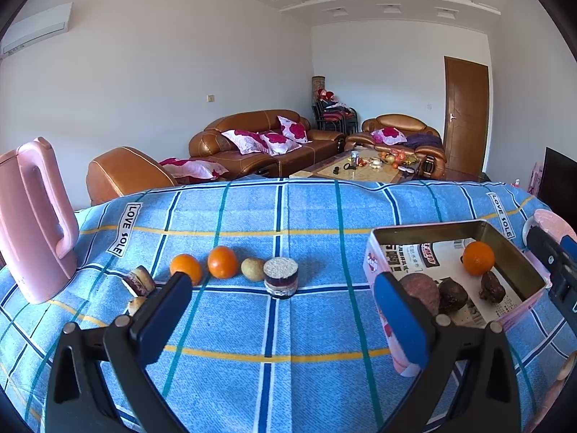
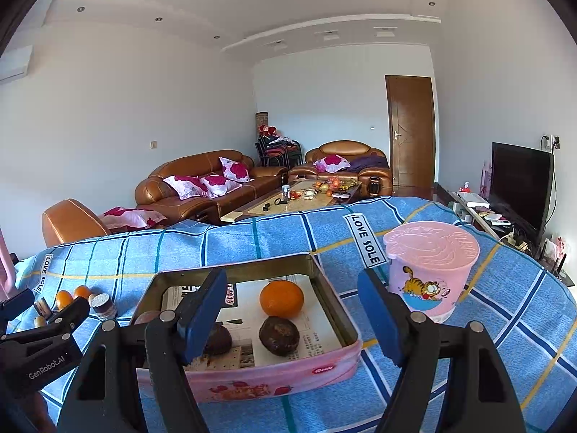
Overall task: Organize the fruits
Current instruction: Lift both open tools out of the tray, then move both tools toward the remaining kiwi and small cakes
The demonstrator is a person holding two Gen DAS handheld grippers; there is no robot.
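On the blue checked tablecloth (image 1: pixel 288 342) two oranges (image 1: pixel 185 267) (image 1: pixel 222 261) lie in a row with a small greenish-brown fruit (image 1: pixel 253 269) and a round layered cake (image 1: pixel 281 278). My left gripper (image 1: pixel 283 281) hovers short of this row, open and empty. To the right stands a pink tin (image 2: pixel 270 379) lined with newspaper. It holds an orange (image 2: pixel 281 297) and dark brown fruits (image 2: pixel 278 335) (image 2: pixel 218 337). My right gripper (image 2: pixel 290 285) is over the tin's near side, open with nothing between its fingers. The left gripper (image 2: pixel 47 332) shows at that view's left edge.
A pink kettle (image 1: pixel 32 223) stands at the table's left. Two more small pastries (image 1: pixel 139 281) lie near the left finger. A lidded pink cup (image 2: pixel 431 270) with a cartoon cat stands right of the tin. Sofas and a coffee table lie beyond the far edge.
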